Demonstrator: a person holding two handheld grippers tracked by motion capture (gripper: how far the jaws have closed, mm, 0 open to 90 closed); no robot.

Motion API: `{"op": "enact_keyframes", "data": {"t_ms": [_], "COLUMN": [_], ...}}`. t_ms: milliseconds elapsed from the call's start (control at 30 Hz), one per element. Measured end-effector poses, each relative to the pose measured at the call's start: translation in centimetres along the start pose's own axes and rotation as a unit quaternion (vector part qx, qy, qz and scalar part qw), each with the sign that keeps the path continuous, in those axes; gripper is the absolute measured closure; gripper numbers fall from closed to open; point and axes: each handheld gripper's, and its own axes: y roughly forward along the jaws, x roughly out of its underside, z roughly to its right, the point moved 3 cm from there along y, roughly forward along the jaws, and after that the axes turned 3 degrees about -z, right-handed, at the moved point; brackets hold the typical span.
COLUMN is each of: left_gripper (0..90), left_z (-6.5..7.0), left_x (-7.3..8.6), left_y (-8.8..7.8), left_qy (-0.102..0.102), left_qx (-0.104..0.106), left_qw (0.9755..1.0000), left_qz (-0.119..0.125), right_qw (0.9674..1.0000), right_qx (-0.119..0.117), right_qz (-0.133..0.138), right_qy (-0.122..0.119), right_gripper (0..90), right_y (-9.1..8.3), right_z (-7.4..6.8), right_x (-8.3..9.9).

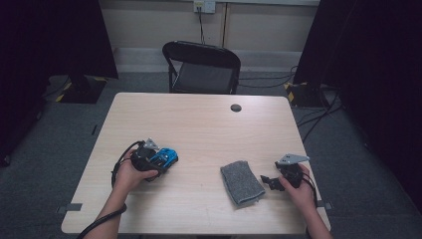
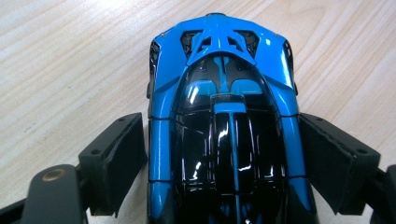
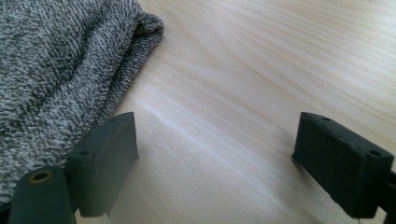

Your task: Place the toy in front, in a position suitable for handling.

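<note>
A glossy blue and black toy car (image 1: 168, 157) (image 2: 219, 93) rests on the light wood table (image 1: 199, 124), left of the middle. My left gripper (image 1: 163, 161) (image 2: 224, 128) reaches around it from behind, and both black pads lie against the car's sides. At the right, a folded grey knitted cloth (image 1: 242, 182) (image 3: 56, 70) lies flat on the table. My right gripper (image 1: 266, 180) (image 3: 215, 135) sits low just right of the cloth, jaws wide apart over bare wood with nothing between them. Its left fingertip (image 3: 105, 154) is at the cloth's edge.
A round cable hole (image 1: 236, 107) is in the table near the far edge. A black folding chair (image 1: 201, 67) stands behind the table. Dark curtains hang at both sides, and cables run on the floor at the right.
</note>
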Motion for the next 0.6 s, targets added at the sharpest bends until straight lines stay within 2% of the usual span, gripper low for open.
{"op": "enact_keyframes", "data": {"t_ms": [133,233,600], "left_gripper": [18.3,25.2,26.1], "left_z": [-0.01,0.08,0.30], "left_x": [0.05,-0.04,-0.13], "left_y": [-0.05,-0.15,-0.17], "left_qy": [-0.004,0.004,0.001], "left_qx": [-0.003,0.001,-0.010], "left_qw": [1.0000,1.0000,0.9999], "left_qz": [0.004,0.006,0.007], "right_qw": [1.0000,1.0000,1.0000], "right_qx": [0.000,0.000,0.000], "right_qz": [0.000,0.000,0.000], "right_qy": [0.000,0.000,0.000], "right_gripper": [12.9,12.9,12.9], "right_y": [0.00,0.00,-0.01], "right_z": [0.00,0.00,0.01], "right_x": [0.00,0.00,0.00]}}
